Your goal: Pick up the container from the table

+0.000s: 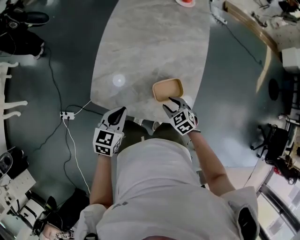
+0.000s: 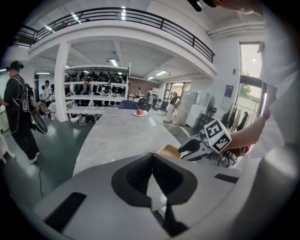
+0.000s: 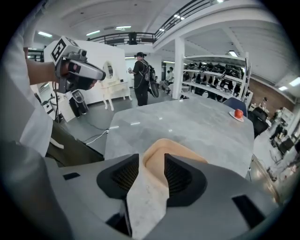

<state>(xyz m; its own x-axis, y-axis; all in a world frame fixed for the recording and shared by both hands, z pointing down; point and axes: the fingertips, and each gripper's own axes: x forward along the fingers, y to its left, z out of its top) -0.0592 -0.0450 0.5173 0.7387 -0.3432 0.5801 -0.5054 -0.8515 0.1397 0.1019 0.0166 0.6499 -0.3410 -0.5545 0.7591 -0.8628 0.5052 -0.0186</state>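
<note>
A shallow tan container sits on the grey marble table, close to its near edge. My right gripper is at the container's near rim, pointing down at it. In the right gripper view the jaws stand open, with the container's rim showing in the gap and no pad pressing on it. My left gripper hovers at the table's near edge, left of the container and apart from it. Its jaw tips meet with nothing between them. The left gripper view shows the container beside the right gripper.
A red item on a small plate lies at the table's far end. A white cable and a power strip run over the floor to the left. A person stands beyond the table, with shelving behind.
</note>
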